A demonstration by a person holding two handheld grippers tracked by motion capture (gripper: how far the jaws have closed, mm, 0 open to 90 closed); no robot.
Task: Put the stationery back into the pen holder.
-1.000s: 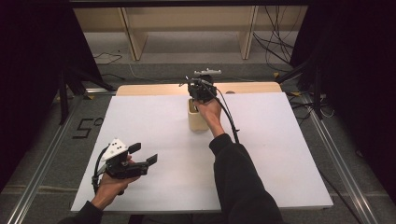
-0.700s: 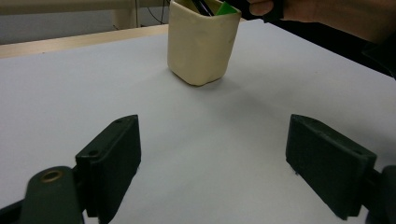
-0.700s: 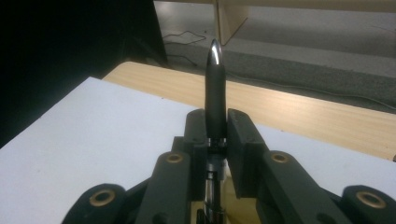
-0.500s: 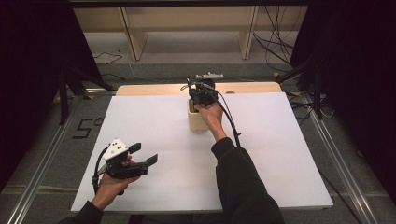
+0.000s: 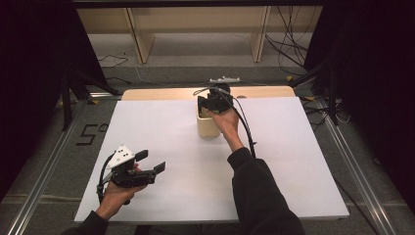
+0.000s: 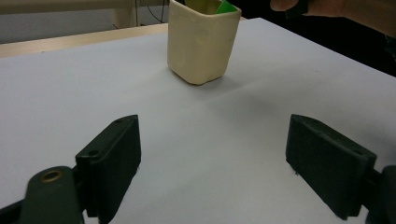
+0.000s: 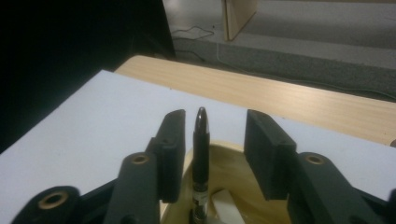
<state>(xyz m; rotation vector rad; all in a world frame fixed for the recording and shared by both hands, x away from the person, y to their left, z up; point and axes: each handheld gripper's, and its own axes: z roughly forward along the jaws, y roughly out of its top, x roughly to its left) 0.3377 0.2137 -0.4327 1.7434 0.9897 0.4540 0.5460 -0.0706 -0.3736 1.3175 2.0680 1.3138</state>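
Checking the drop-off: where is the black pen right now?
In the right gripper view the black pen stands upright in the cream cup, between the right gripper's just-opened jaws.

Glossy black pen, matt cream cup

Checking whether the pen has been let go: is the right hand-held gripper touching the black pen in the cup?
Cannot tell. In the right gripper view, the right hand-held gripper, jaws just opening, shows a gap on one side of the black pen; the other side is unclear.
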